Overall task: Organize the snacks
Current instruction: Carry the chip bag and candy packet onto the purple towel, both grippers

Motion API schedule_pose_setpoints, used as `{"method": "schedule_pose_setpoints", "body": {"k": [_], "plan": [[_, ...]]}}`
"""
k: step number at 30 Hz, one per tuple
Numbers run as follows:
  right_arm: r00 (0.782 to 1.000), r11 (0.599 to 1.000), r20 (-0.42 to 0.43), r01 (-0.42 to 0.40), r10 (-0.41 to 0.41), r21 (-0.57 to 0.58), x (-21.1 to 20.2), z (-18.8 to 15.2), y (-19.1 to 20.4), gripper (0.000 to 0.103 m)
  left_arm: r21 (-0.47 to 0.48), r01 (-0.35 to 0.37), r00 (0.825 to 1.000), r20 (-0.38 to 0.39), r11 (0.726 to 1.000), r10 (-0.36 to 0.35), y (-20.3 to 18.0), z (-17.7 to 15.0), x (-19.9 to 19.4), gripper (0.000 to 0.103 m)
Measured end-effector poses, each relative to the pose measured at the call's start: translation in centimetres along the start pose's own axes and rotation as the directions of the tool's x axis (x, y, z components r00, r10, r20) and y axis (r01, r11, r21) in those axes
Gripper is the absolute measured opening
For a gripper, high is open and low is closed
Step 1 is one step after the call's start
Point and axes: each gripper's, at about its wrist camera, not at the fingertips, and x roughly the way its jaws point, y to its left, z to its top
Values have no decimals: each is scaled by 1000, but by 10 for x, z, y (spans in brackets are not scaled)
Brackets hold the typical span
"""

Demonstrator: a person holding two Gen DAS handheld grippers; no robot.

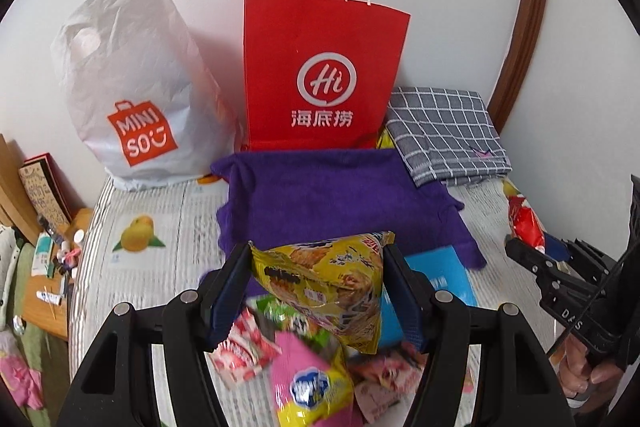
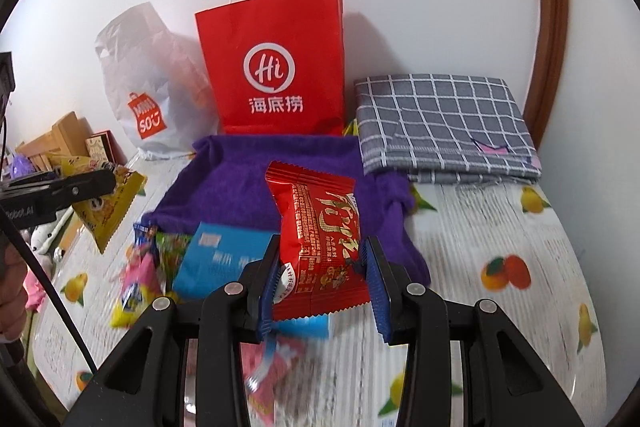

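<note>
1. A yellow snack packet (image 1: pixel 324 283), crinkled and printed with noodle pictures, sits at lower centre of the left wrist view, raised above the heap.
2. A red snack packet (image 2: pixel 320 239) with gold lettering stands upright at centre of the right wrist view.
3. Loose snacks (image 1: pixel 304 367), pink, green and red-white, lie blurred along the bottom edge beside a blue packet (image 2: pixel 224 259).
</note>
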Motion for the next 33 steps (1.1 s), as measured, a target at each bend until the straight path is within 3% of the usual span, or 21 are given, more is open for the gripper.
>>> {"method": "schedule_pose_setpoints", "body": {"k": [17,33], "plan": [[1000,998,11,1,0,-58,77,103,8,39,-50,-63,998,-23,997,62,38,68,57,64],[998,1000,-67,-21,20,-14,150,115,-15,39,-122,-33,996,-89,992,22,51,101,132,64]]}}
